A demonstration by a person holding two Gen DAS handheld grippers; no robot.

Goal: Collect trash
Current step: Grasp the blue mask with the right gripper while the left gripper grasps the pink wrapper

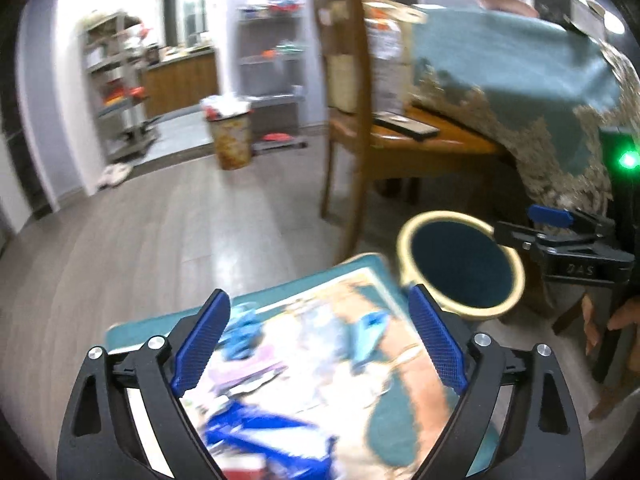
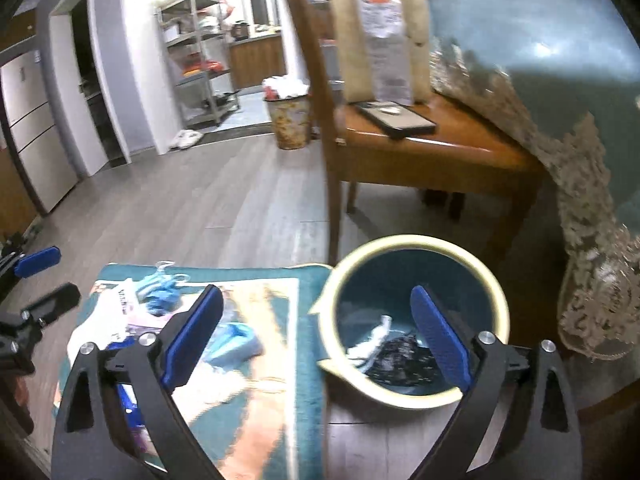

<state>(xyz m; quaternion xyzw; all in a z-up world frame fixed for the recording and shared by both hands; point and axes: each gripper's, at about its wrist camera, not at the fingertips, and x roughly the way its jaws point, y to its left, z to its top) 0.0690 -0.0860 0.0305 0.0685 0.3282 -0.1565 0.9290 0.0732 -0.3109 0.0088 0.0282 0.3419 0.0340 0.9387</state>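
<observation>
Both tools hung empty over the mat. The left hand-held gripper had its blue jaws spread wide with nothing between them, and the right hand-held gripper stood just as far apart and just as bare. I took that for two hands freed and ready for the next scrap.

The trash lay ahead of and below the left tool: crumpled blue pieces, wrappers and paper scattered on the patterned mat. The bin, pale-rimmed and dark inside, stood just beside the mat's edge, under the right tool's far jaw, close enough to make each drop short. A white scrap and a dark wad already lay in it.

Around them was grey plank floor, a wooden chair carrying a paper bag, and a lace-edged teal cloth hanging to the right. A second, full wastebasket stood far ahead by metal shelving.
</observation>
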